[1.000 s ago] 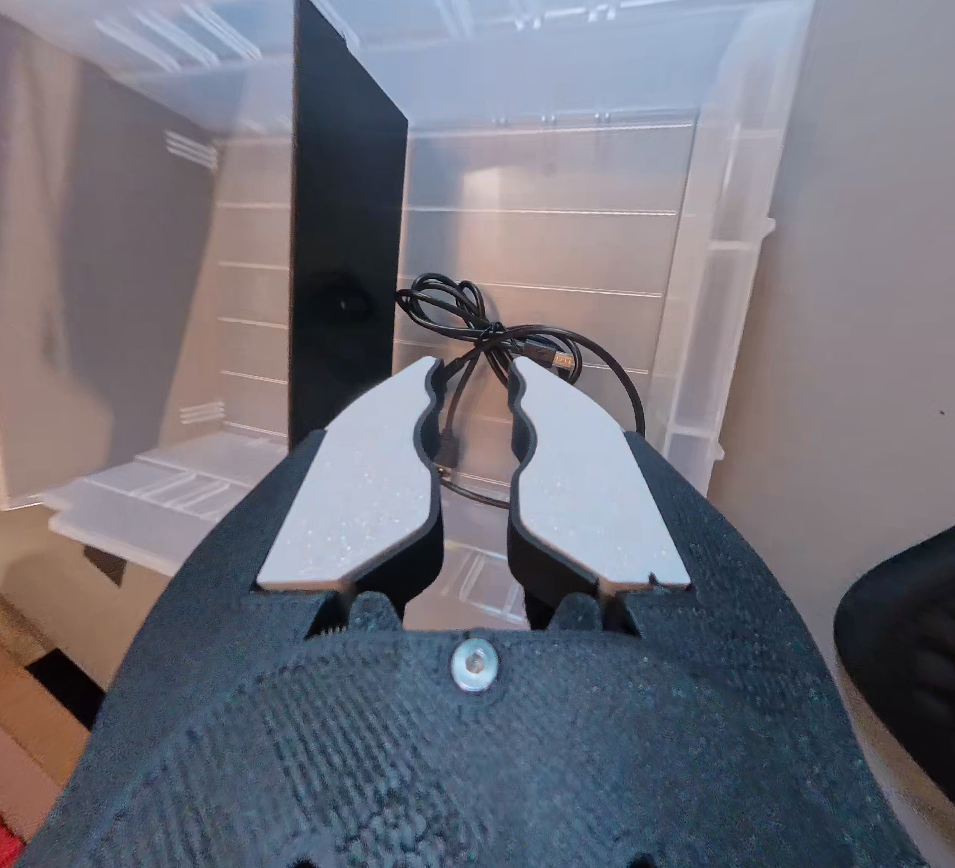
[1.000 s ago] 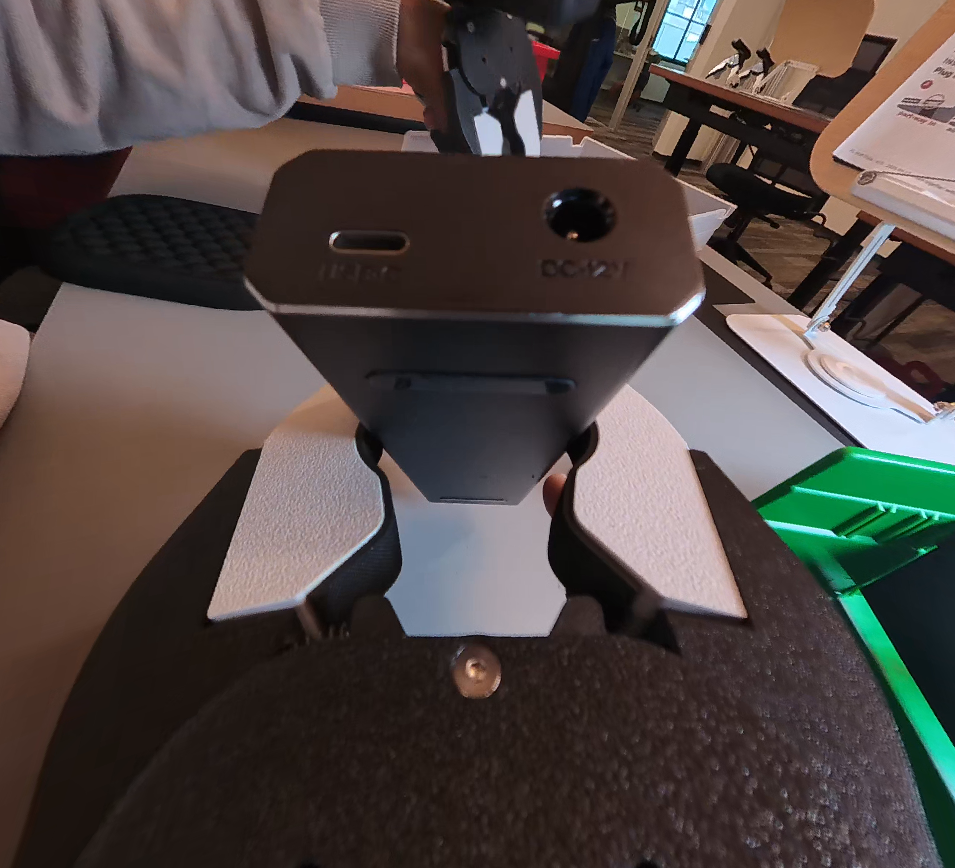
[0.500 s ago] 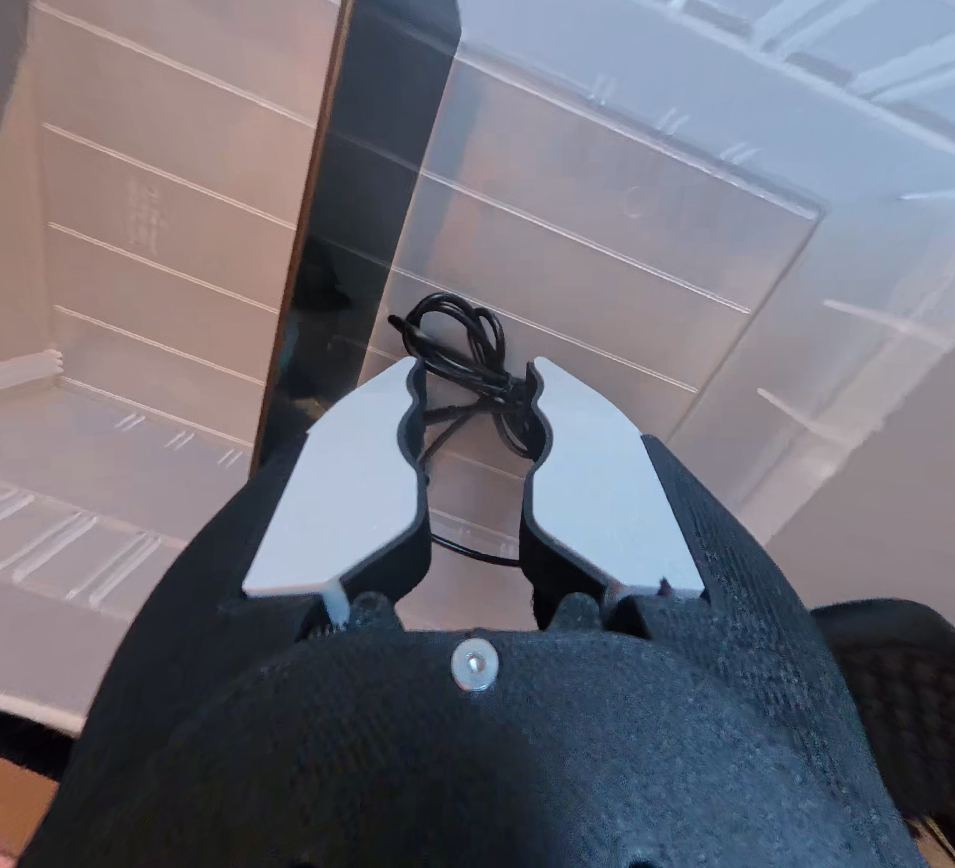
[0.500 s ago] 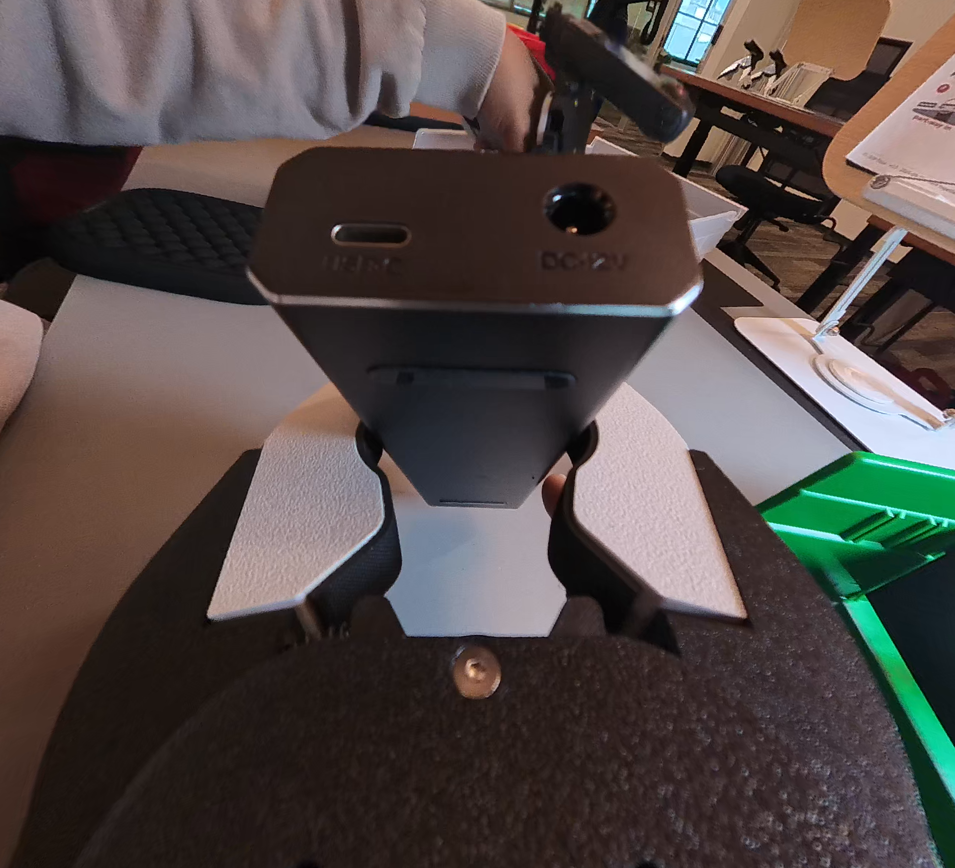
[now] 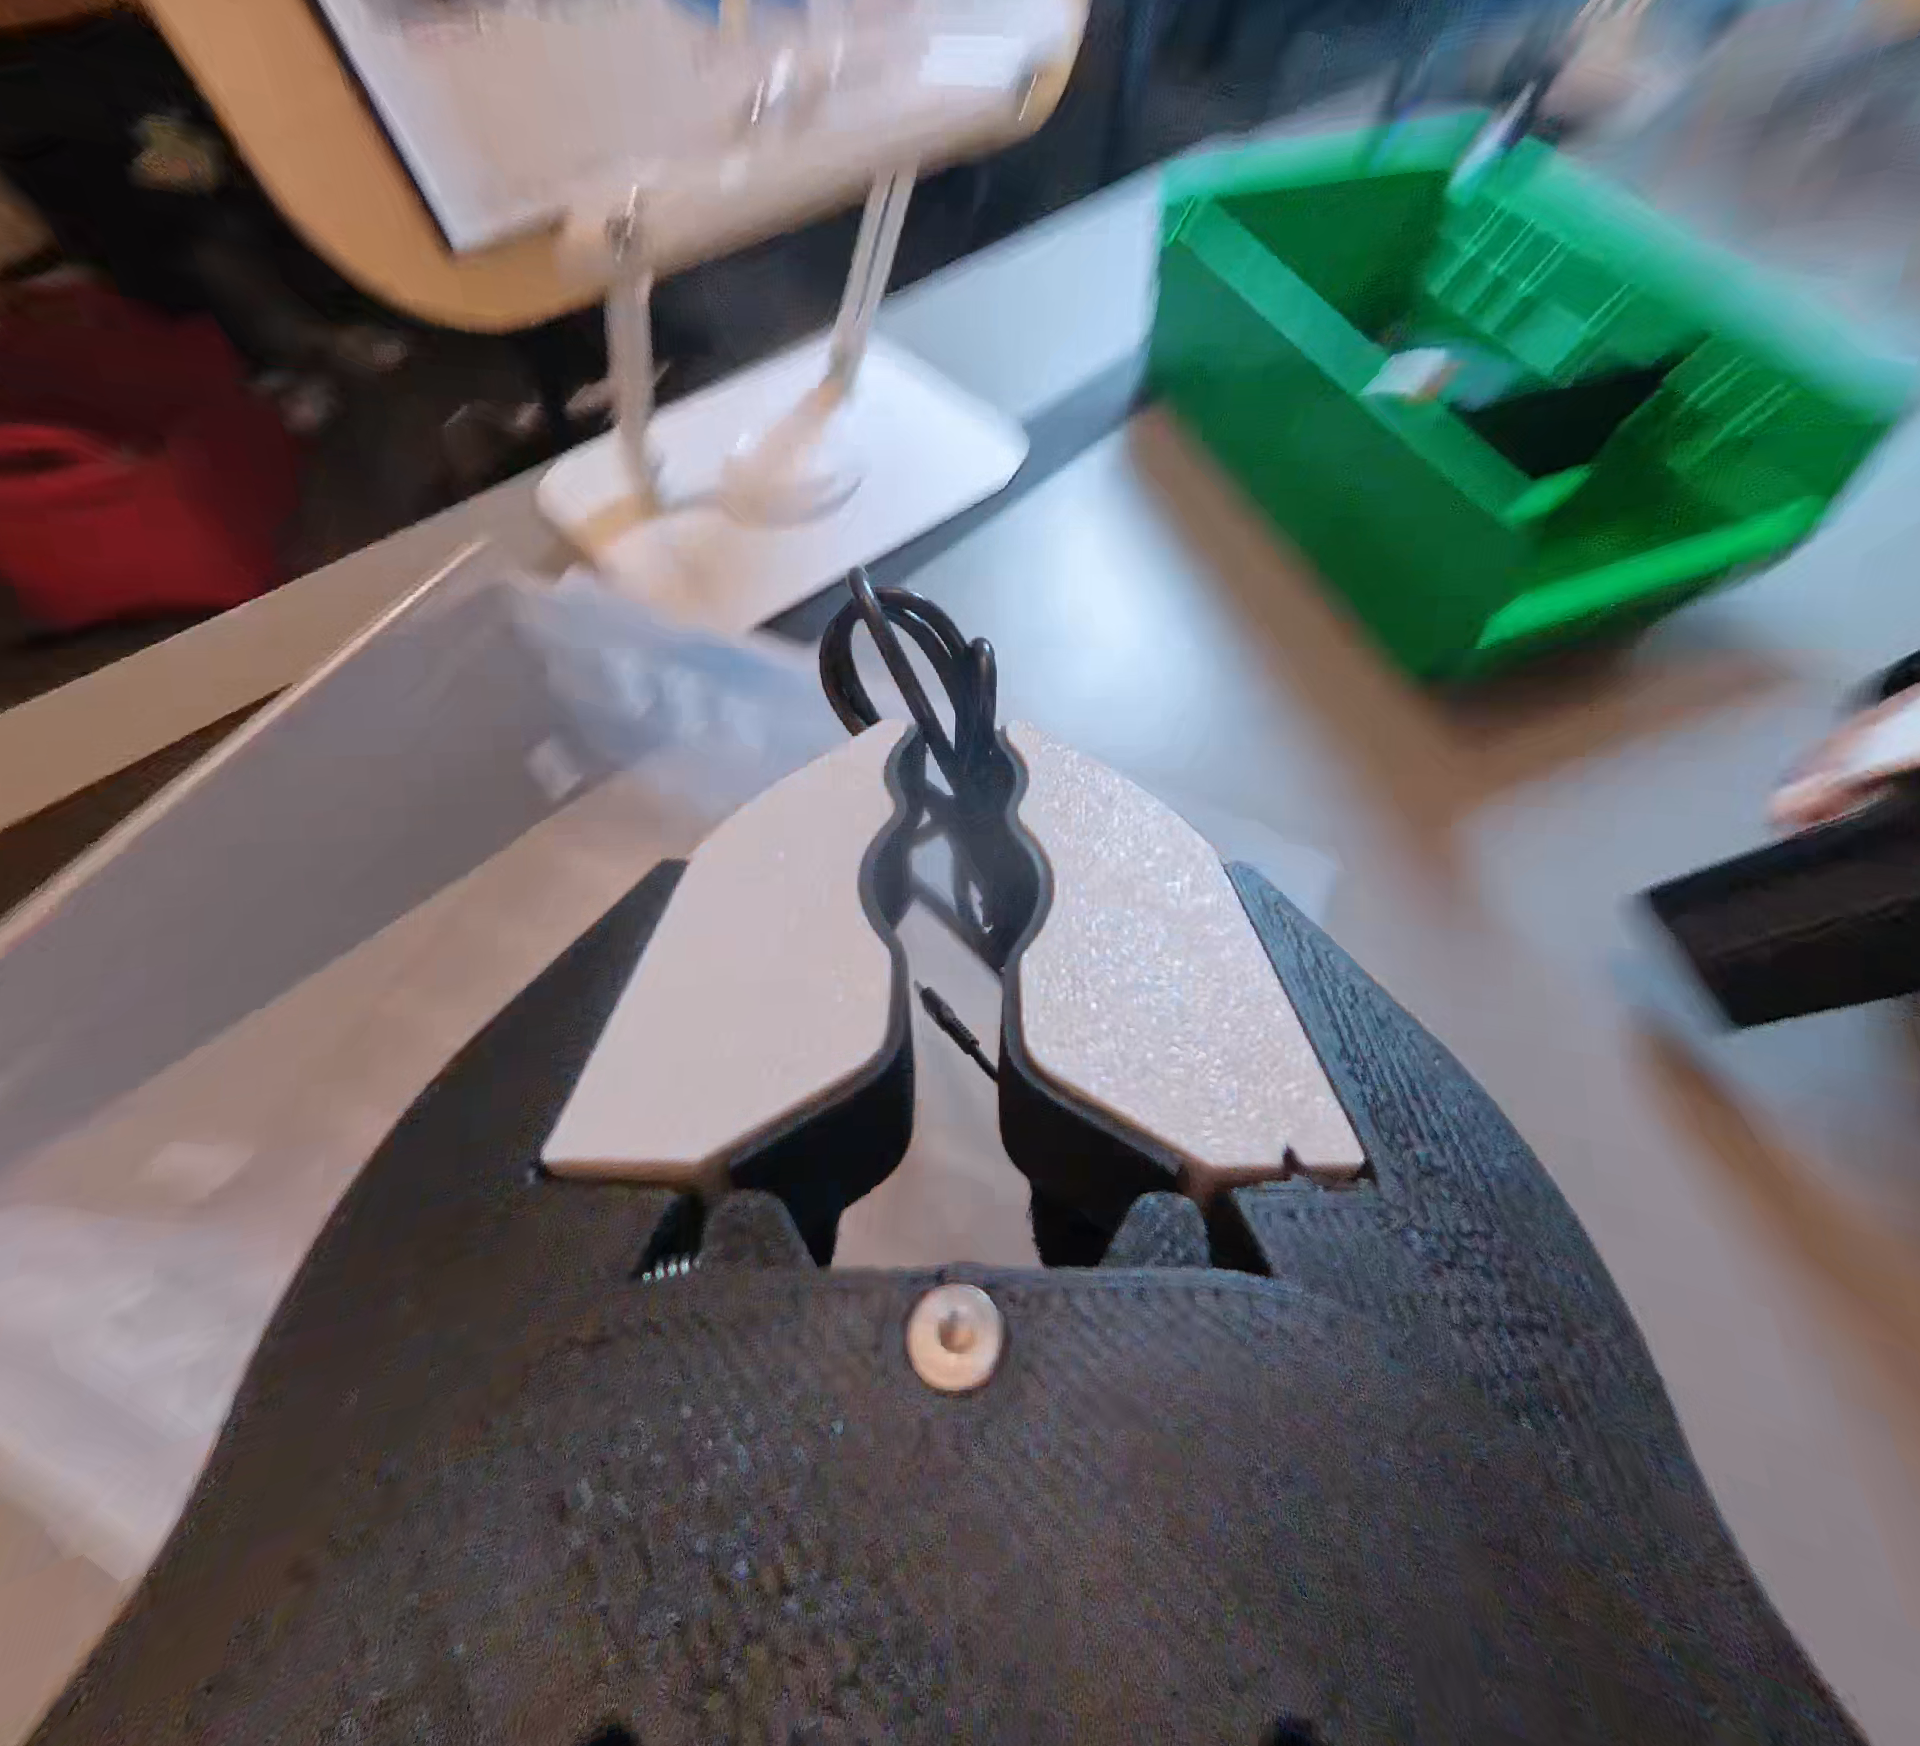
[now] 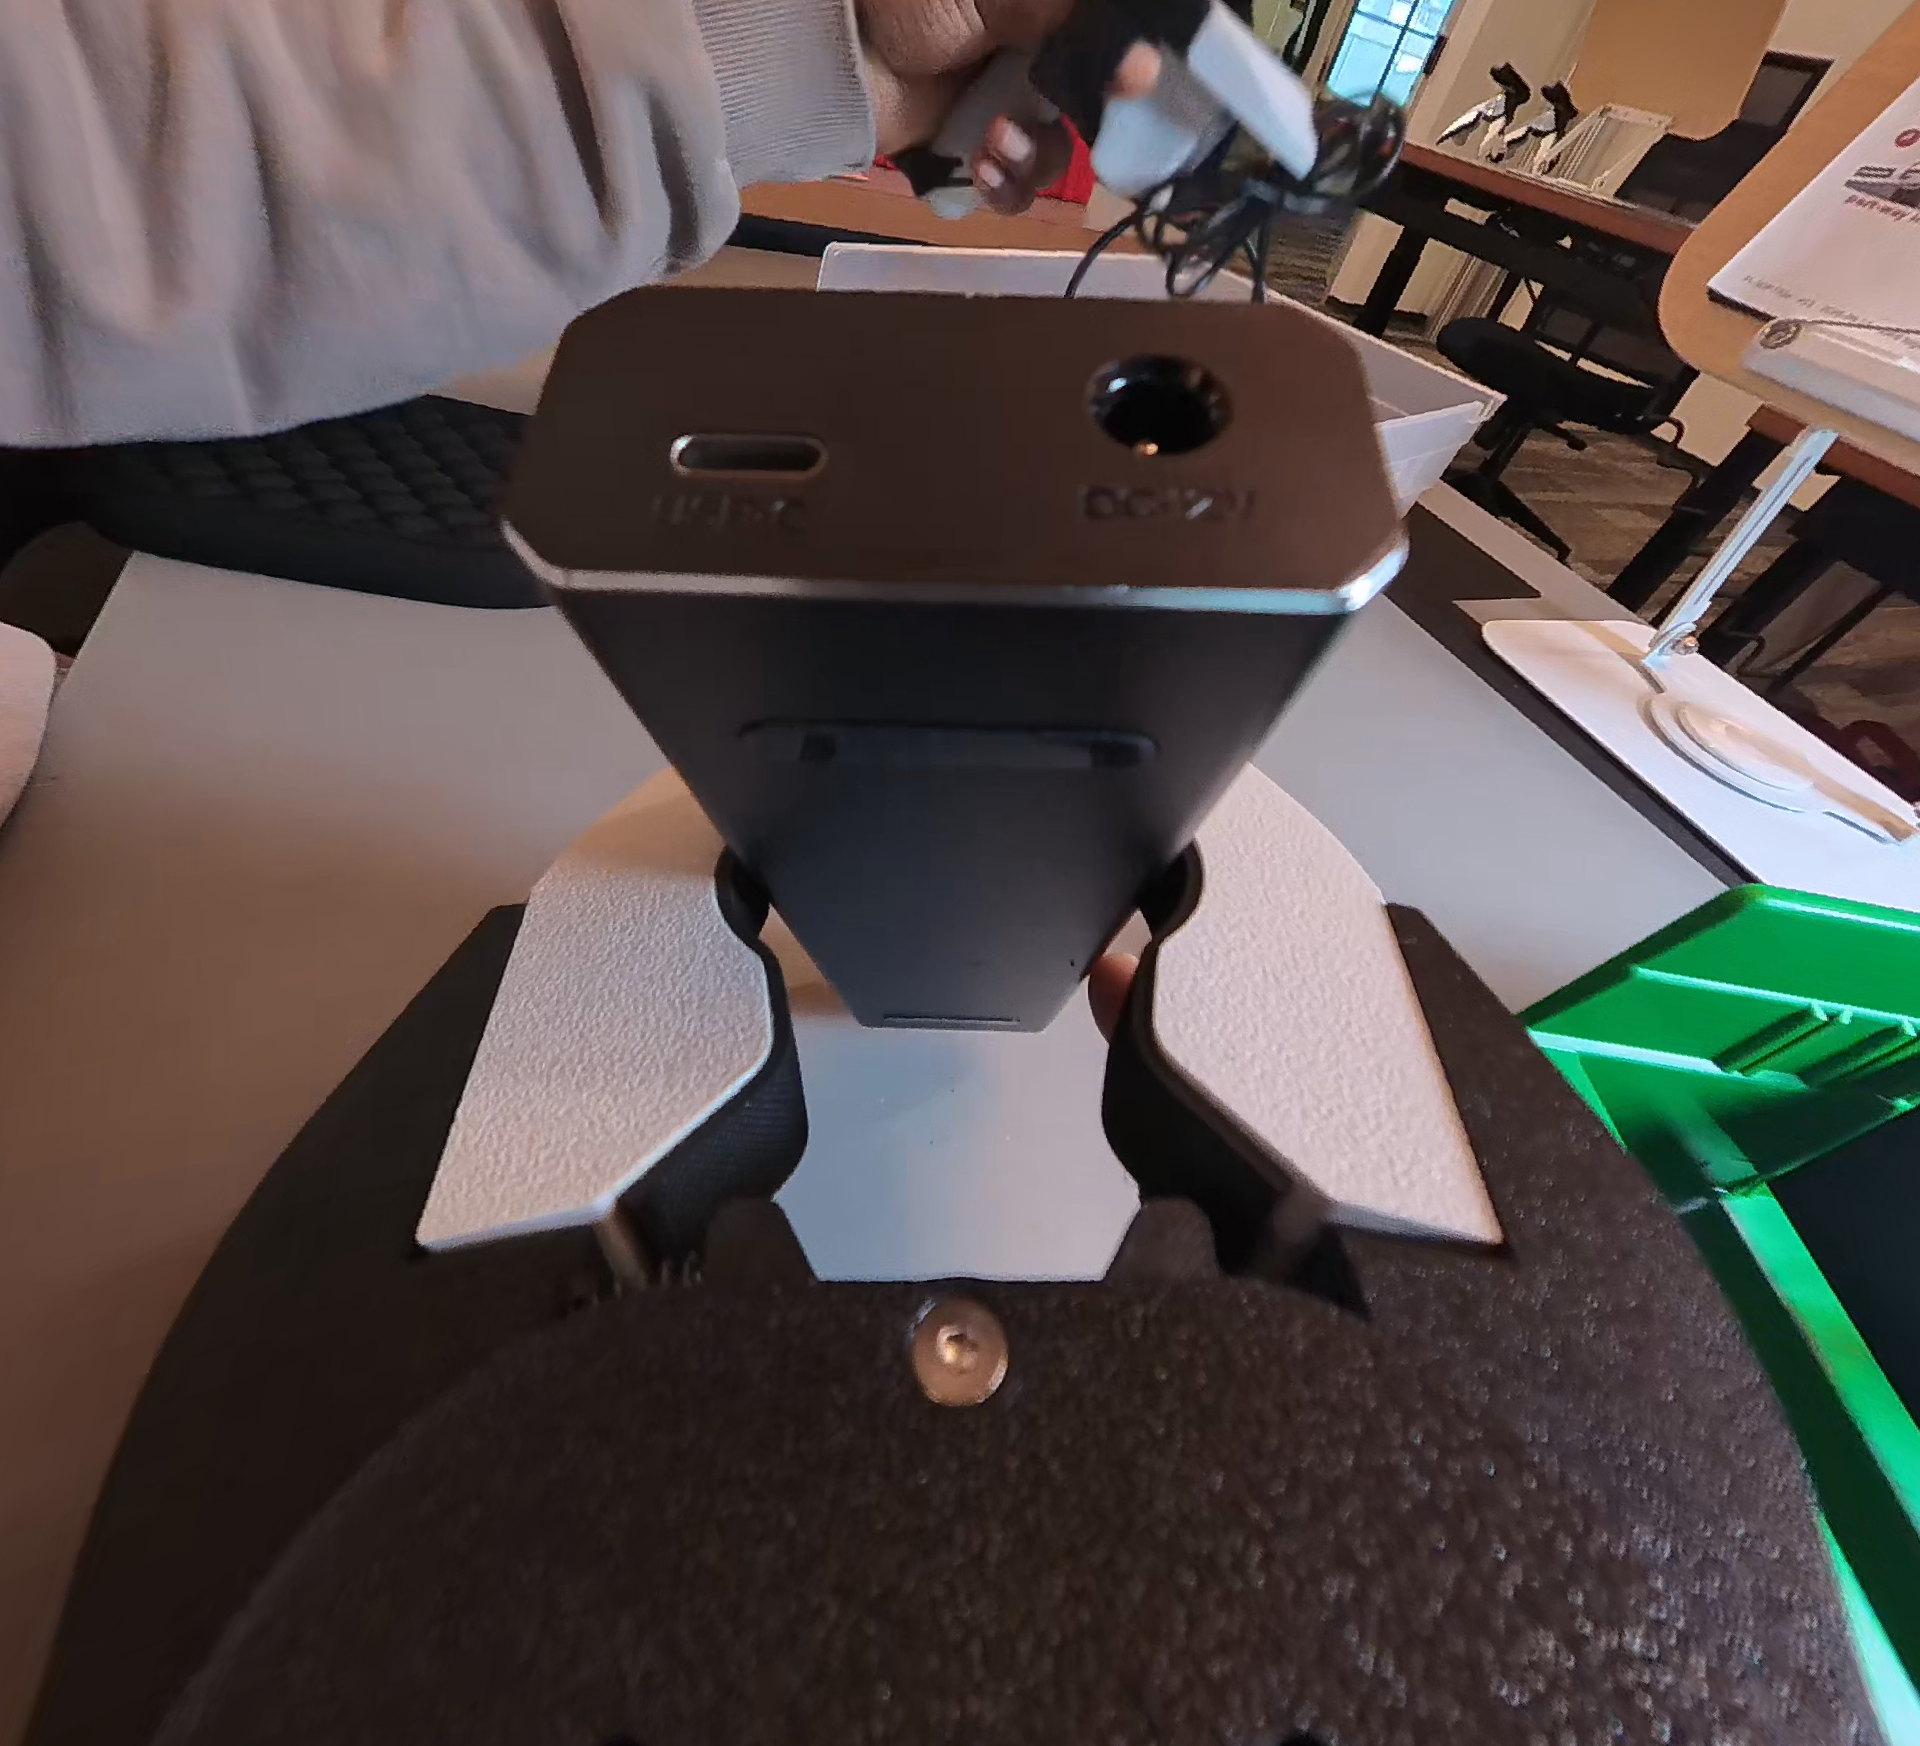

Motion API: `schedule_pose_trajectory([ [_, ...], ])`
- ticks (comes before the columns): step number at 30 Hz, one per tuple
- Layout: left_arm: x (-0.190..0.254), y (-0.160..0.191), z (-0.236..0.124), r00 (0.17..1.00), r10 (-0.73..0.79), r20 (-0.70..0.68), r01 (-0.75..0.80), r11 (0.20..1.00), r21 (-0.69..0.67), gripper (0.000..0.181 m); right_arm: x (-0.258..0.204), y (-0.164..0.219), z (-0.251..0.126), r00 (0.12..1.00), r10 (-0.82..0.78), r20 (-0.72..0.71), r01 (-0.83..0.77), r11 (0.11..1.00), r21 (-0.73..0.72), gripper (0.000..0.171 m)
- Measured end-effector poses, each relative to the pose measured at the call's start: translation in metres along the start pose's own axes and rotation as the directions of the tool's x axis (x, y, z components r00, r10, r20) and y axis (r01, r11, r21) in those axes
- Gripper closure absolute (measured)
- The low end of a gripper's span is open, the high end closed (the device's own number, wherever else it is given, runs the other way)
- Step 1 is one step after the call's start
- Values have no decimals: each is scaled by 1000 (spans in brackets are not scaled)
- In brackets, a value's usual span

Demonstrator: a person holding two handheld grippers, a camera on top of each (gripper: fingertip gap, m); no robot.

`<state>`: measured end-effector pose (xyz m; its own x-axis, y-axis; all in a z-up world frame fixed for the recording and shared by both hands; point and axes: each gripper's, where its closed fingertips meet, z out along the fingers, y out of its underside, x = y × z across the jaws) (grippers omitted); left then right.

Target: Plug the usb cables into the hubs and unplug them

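The left hand-held gripper [image 5: 951, 761] is pinched onto a bundled black usb cable [image 5: 914, 657] above the desk [image 5: 1195, 657] while the right hand-held gripper [image 6: 961, 865] clamps the upright hub [image 6: 951, 553], so next a plug likely needs freeing and aligning.

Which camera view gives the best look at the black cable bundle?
The left wrist view: the black cable bundle sits sharp and close, pinched in the left gripper. The right wrist view shows it only small and blurred, dangling far off.
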<state>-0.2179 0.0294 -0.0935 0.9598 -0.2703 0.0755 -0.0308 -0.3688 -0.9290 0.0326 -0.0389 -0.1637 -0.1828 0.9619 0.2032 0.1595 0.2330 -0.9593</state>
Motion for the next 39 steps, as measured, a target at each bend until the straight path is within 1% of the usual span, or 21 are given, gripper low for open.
schedule_pose_trajectory([
  [1,6,-13,-6,996,-59,-74,68,990,120,169,0,0,0,1000,1,-1,-1,1000,1,101],
  [3,7,-33,-22,972,-157,-174,206,926,317,169,1,1,1,1000,8,-2,-8,1000,4,101],
  [4,3,-40,-28,953,-215,-214,284,880,381,169,1,1,1,1000,14,0,-14,1000,6,101],
  [5,-1,-43,-31,928,-269,-258,358,836,416,169,1,1,2,1000,23,2,-23,1000,10,101],
  [6,-3,-43,-32,903,-309,-300,416,804,424,170,2,1,3,1000,31,5,-31,999,13,101],
  [7,-6,-42,-32,887,-328,-324,446,788,425,170,2,1,3,999,33,3,-33,999,15,101],
  [9,-10,-48,-36,894,-311,-323,437,763,476,171,6,-2,5,1000,20,-15,-20,1000,23,101],
  [11,-6,-61,-40,899,-281,-335,423,752,505,172,14,-13,8,999,-7,-38,8,999,42,101],
  [13,8,-77,-43,906,-234,-352,394,769,503,171,26,-28,12,998,-39,-57,42,998,51,101],
  [16,47,-92,-42,934,-103,-342,273,824,497,172,43,-58,19,993,-87,-84,95,991,92,101],
  [18,81,-84,-35,941,-12,-338,179,866,467,173,51,-75,22,989,-109,-102,122,984,132,101],
  [20,117,-60,-24,932,79,-353,83,903,421,172,55,-80,24,990,-90,-105,106,981,160,101],
  [23,166,-7,-8,884,184,-429,-30,939,341,172,49,-65,20,996,-52,-76,63,986,155,101],
  [26,194,32,0,836,197,-513,-68,963,259,173,48,-52,9,996,-39,-79,50,989,136,101],
  [29,206,51,5,807,132,-576,-16,979,202,173,57,-62,-5,994,-19,-104,38,983,181,100],
  [31,209,57,8,791,76,-607,32,986,166,173,63,-70,-13,994,6,-110,18,975,220,101],
  [33,211,59,10,766,-7,-642,108,987,118,173,67,-71,-18,993,12,-120,16,973,231,100],
  [35,216,63,13,717,-115,-687,196,980,40,172,70,-68,-20,992,5,-128,23,975,221,100],
  [37,219,75,19,675,-222,-704,250,966,-66,172,72,-65,-21,991,2,-133,26,977,213,100],
  [39,219,93,30,681,-286,-674,241,957,-162,171,73,-64,-21,991,5,-131,23,977,210,101],
])
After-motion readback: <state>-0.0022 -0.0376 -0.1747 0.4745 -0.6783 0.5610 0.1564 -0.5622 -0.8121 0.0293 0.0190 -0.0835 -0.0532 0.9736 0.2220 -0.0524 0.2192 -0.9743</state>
